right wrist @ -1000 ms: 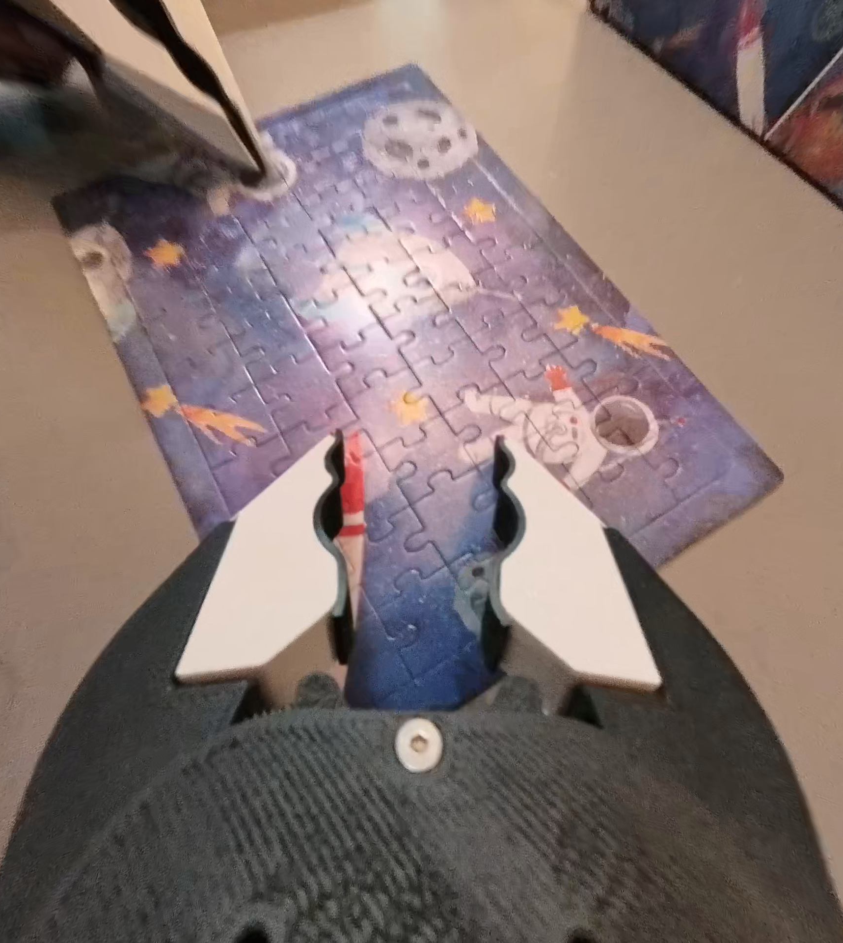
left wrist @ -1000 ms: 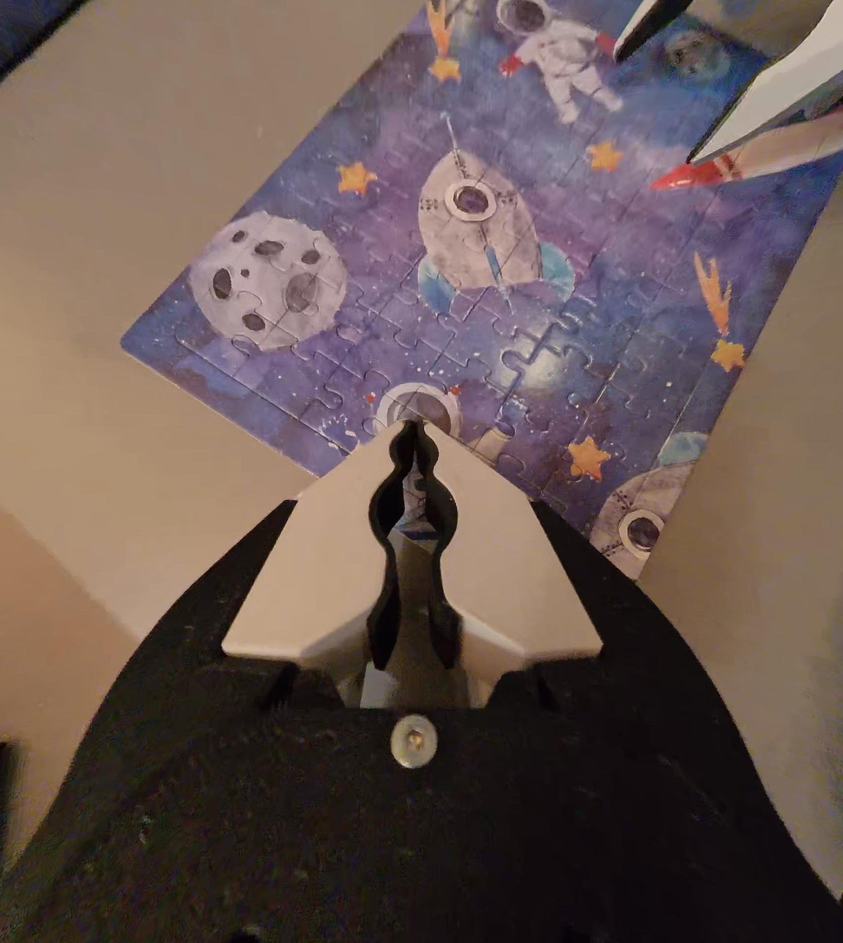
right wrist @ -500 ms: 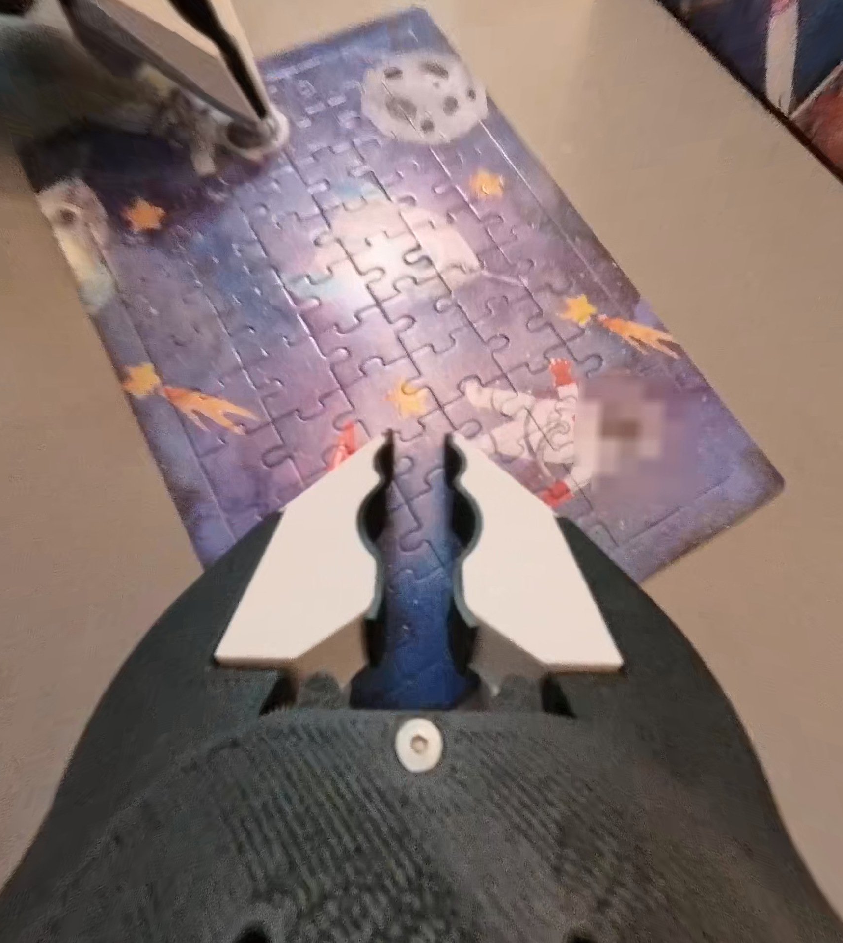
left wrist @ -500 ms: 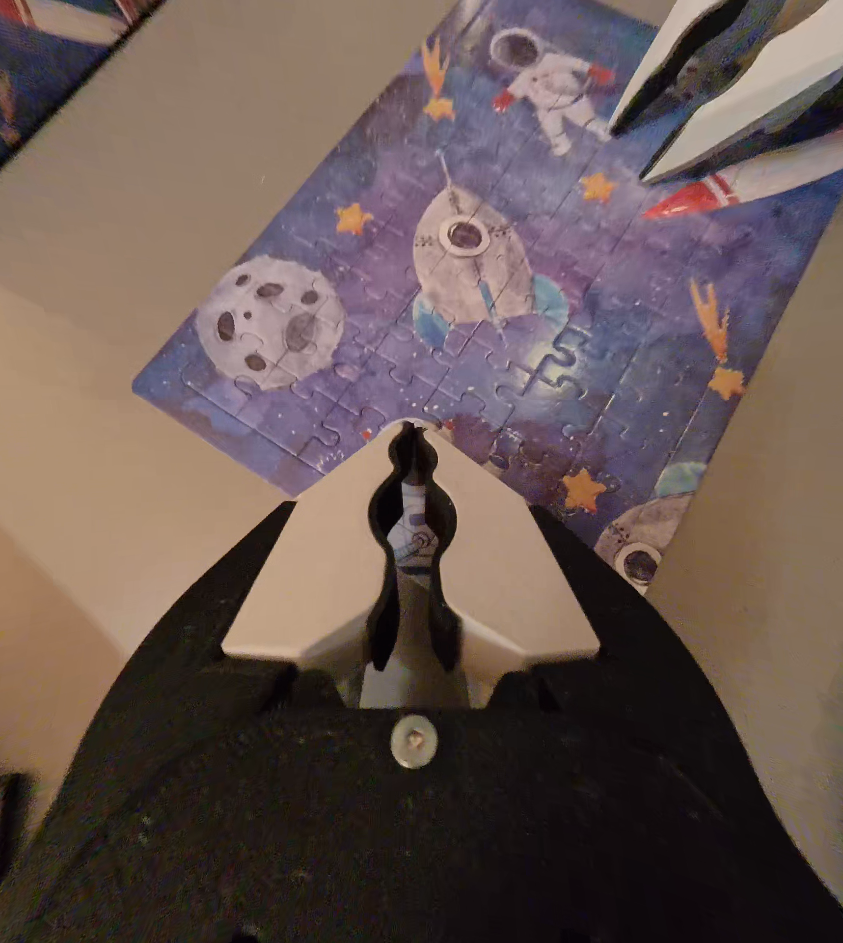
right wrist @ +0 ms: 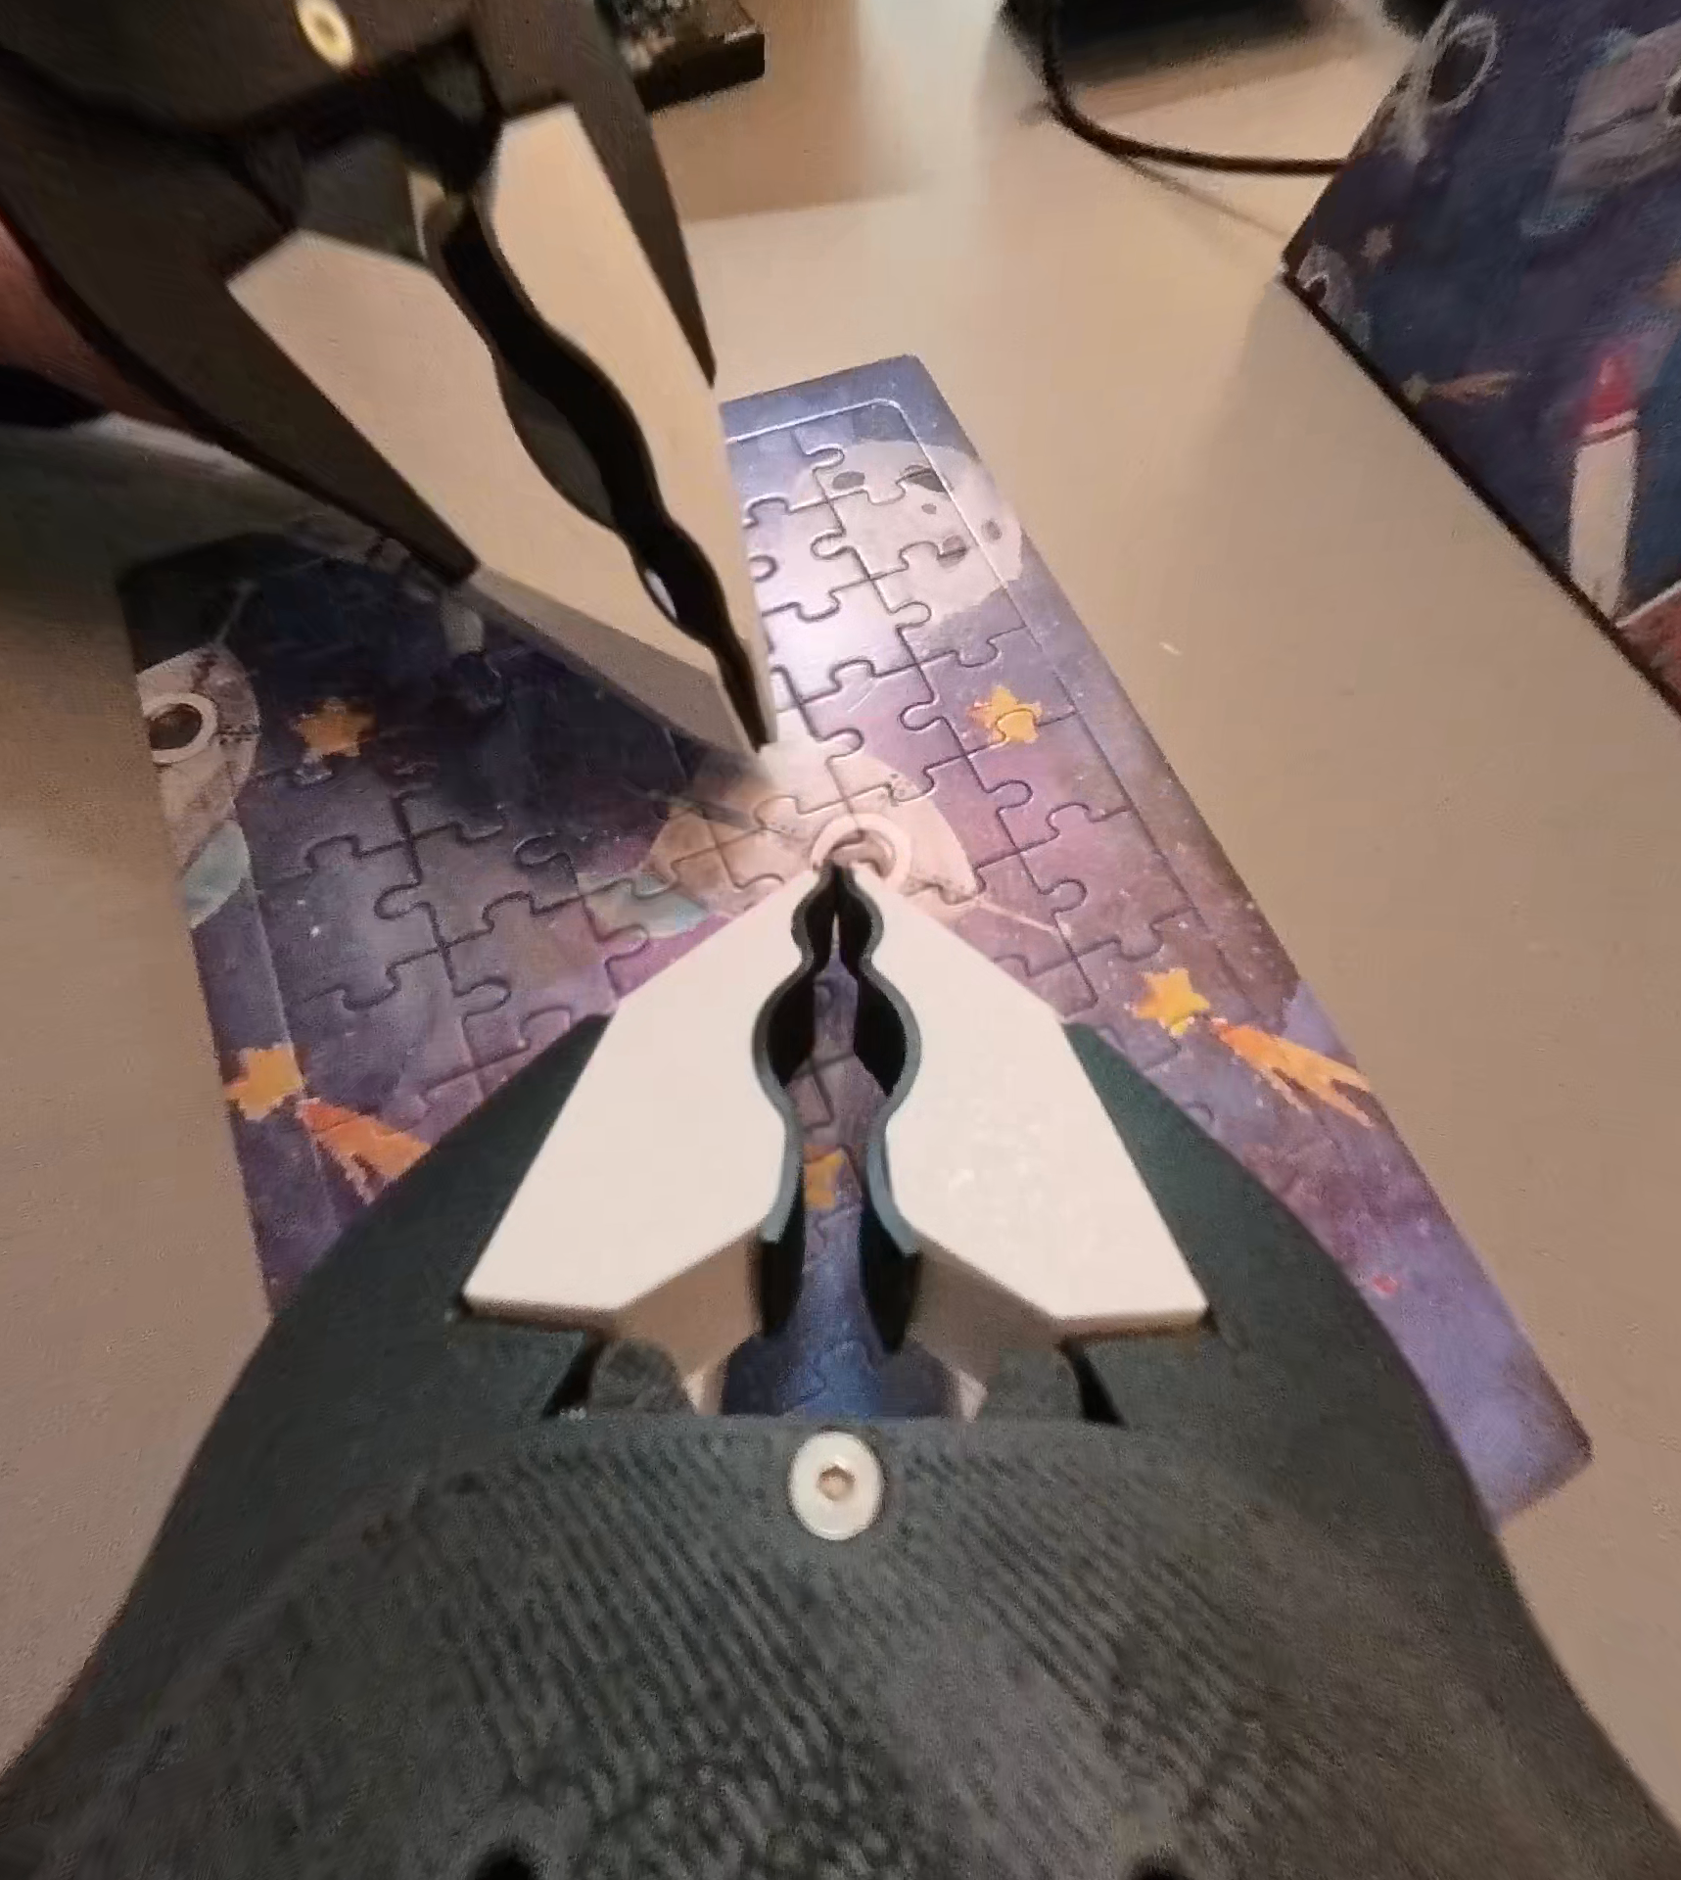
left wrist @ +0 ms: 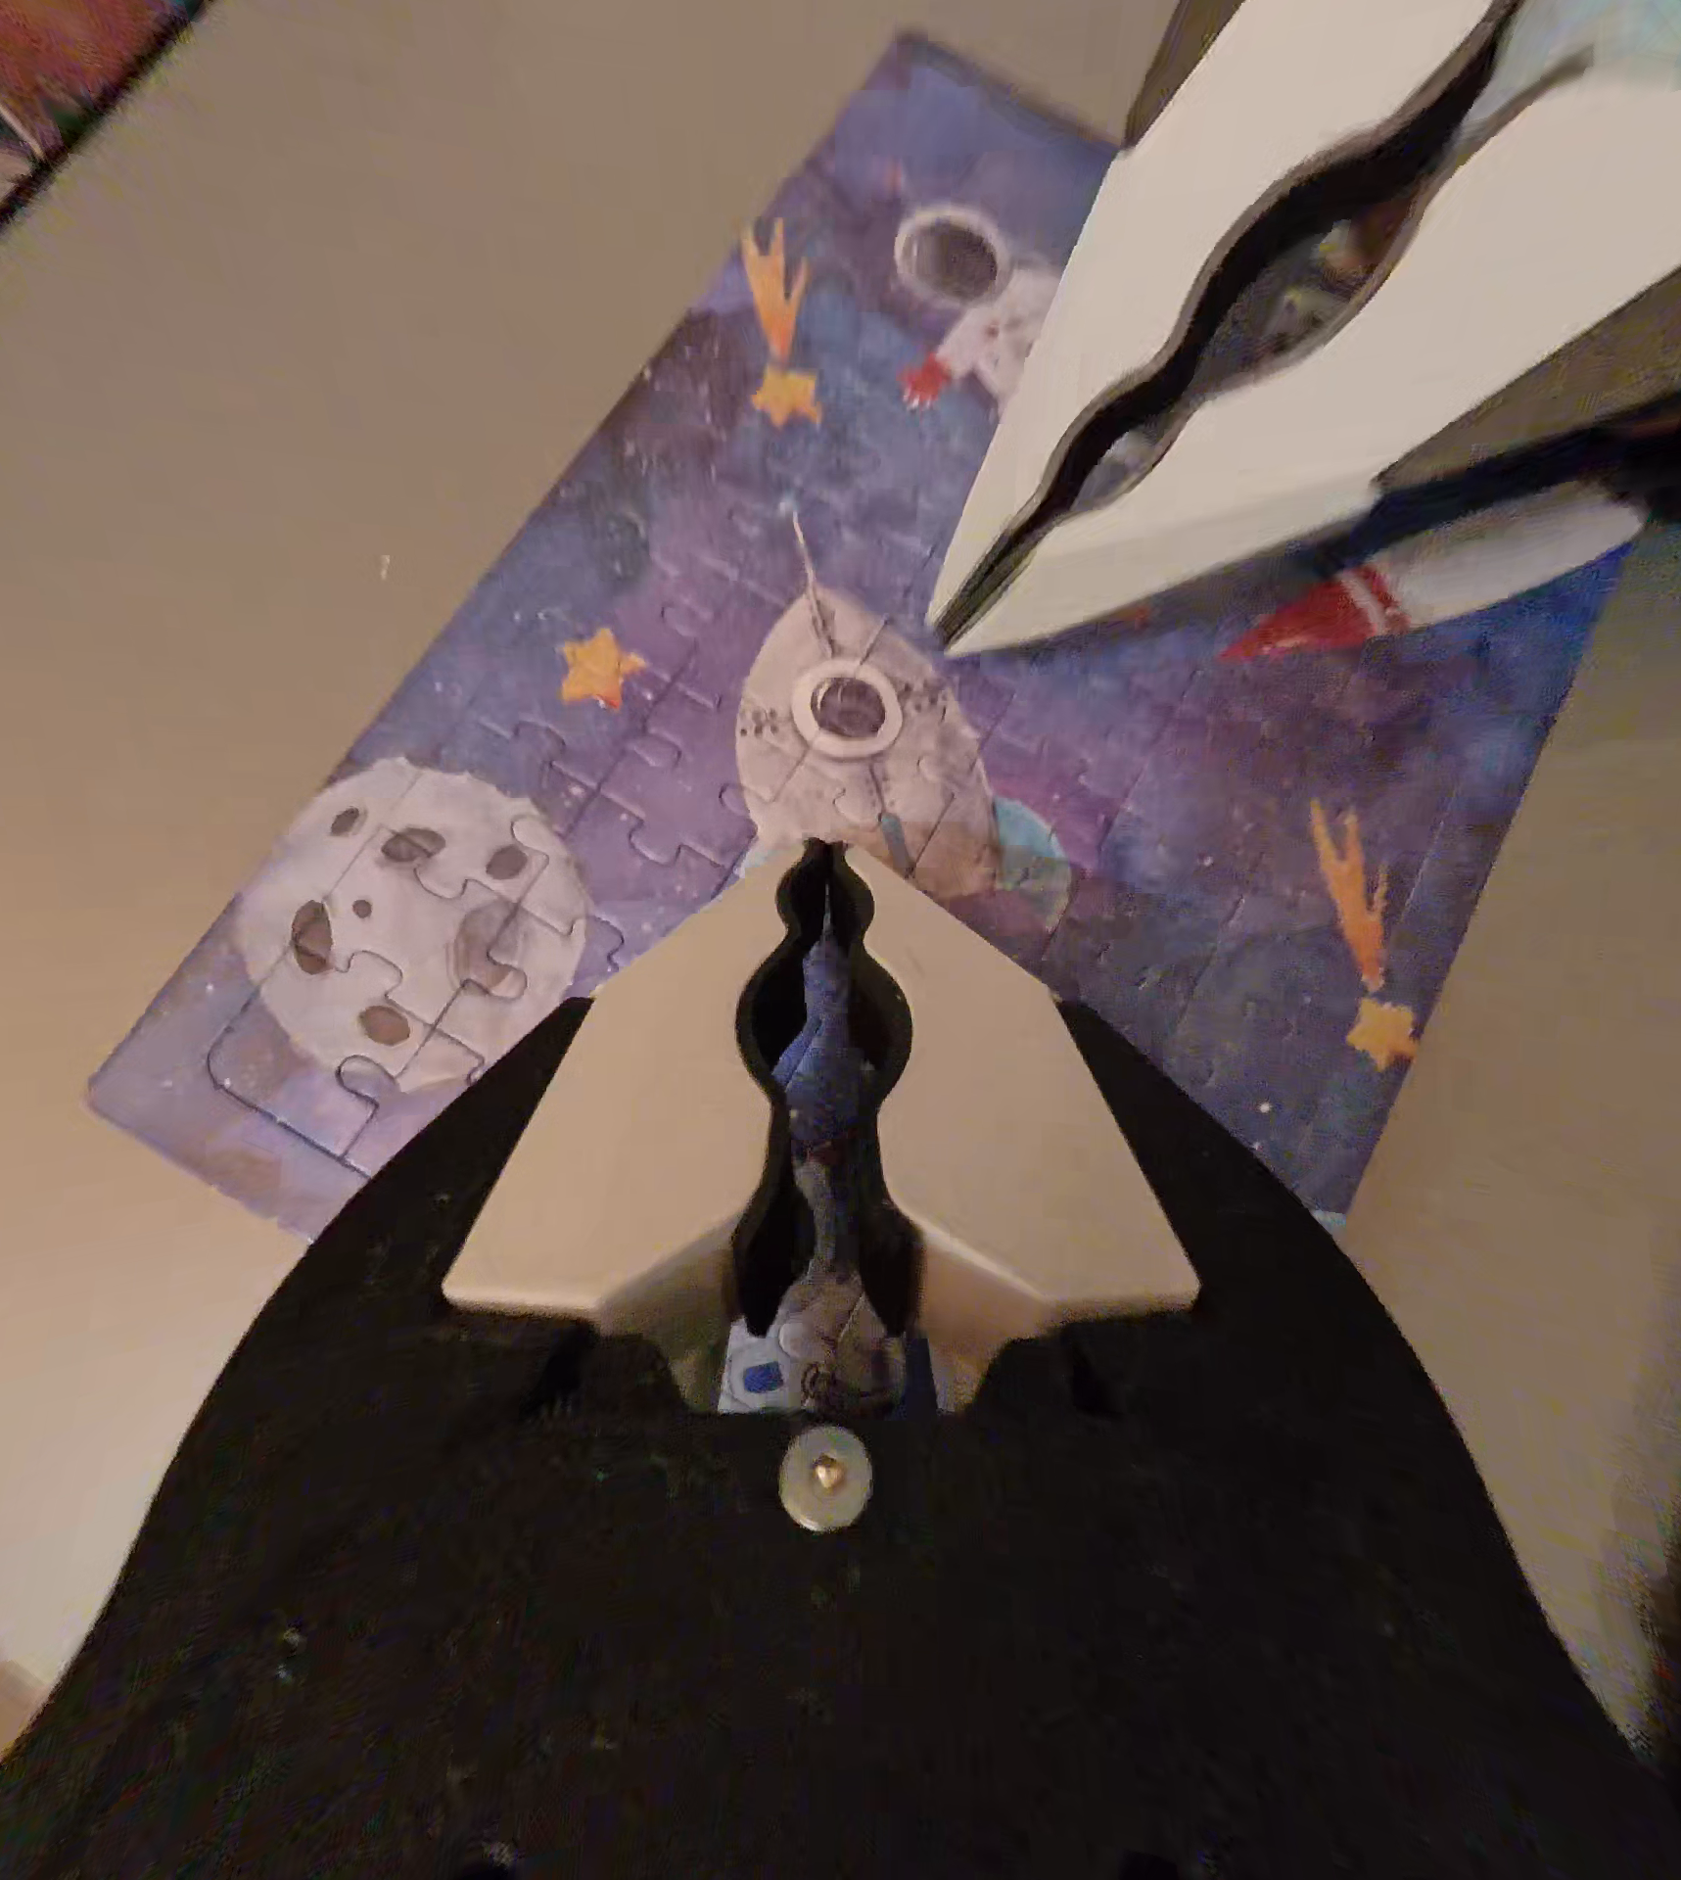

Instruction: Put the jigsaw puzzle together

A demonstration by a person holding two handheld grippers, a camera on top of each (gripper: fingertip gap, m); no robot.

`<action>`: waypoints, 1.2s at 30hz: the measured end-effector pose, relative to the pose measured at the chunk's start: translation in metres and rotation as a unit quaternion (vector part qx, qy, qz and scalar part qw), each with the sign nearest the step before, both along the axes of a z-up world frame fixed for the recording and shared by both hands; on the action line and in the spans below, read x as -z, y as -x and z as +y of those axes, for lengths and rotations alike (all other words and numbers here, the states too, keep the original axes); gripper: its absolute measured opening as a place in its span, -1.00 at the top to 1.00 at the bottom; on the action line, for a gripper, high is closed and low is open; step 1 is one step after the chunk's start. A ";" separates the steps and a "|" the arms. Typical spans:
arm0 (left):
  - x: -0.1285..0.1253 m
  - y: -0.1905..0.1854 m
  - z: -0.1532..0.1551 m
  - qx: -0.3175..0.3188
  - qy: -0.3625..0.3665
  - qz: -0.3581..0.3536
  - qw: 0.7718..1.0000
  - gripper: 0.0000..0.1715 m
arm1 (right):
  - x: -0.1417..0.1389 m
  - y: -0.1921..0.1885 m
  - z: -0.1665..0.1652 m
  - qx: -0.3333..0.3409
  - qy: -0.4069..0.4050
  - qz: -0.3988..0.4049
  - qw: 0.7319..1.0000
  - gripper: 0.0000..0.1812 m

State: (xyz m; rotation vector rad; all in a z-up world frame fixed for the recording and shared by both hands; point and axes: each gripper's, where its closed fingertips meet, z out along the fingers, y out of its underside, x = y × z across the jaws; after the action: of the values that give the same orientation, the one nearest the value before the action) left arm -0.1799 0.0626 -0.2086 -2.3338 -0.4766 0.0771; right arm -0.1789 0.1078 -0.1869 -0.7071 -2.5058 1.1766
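Both sets of jaws stand closed with nothing between them. The left gripper (left wrist: 828, 855) has its fingertips met over the grey round capsule printed at the middle of the jigsaw puzzle (left wrist: 673, 651); the right gripper (right wrist: 836, 881) is likewise pinched shut, its tips above the capsule's white porthole ring (right wrist: 861, 846). Each tool appears in the other's view: the right gripper (left wrist: 958, 621) comes in from the upper right of the left wrist view, the left gripper (right wrist: 749, 727) from the upper left of the right wrist view. Their tips are near one another over the puzzle's centre.

The puzzle lies flat on the beige table (right wrist: 1222, 509), all visible pieces interlocked. A picture box (right wrist: 1578, 305) with the same space artwork stands at the far right. A black cable (right wrist: 1172, 142) runs along the table's far edge.

No brand or legible writing is visible.

Against half a second ago: the right gripper's jaws, then slightly parted, are now shut, and both tools have come closer to the puzzle and to each other.
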 end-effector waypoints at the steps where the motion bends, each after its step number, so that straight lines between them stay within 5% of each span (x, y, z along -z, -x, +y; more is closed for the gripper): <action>1: -0.007 -0.001 0.005 0.005 -0.015 -0.003 1.000 1.00 | 0.008 0.002 -0.001 -0.006 -0.016 -0.006 1.000 1.00; 4: -0.021 0.004 0.011 0.004 -0.041 0.014 0.999 1.00 | 0.012 0.008 -0.003 -0.010 -0.028 -0.014 0.999 1.00; 7: 0.007 0.003 0.009 0.008 0.014 -0.006 1.000 1.00 | 0.000 0.012 -0.008 -0.011 0.014 -0.011 1.000 1.00; 11: -0.013 0.010 0.016 -0.003 -0.038 0.026 0.999 1.00 | 0.011 0.015 -0.003 -0.007 -0.015 -0.030 0.999 1.00; 14: 0.008 0.005 0.014 0.000 0.003 -0.016 1.000 0.98 | 0.003 0.016 -0.007 -0.005 0.011 -0.021 1.000 1.00; 36: -0.004 0.027 0.009 -0.071 -0.027 0.022 0.997 1.00 | 0.018 0.031 -0.020 0.016 0.001 -0.037 0.999 1.00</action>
State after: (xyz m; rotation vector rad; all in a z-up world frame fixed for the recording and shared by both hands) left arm -0.2070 0.0714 -0.2045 -2.2383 -0.6153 0.1802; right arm -0.2095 0.0876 -0.2054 -0.8008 -2.5438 1.1624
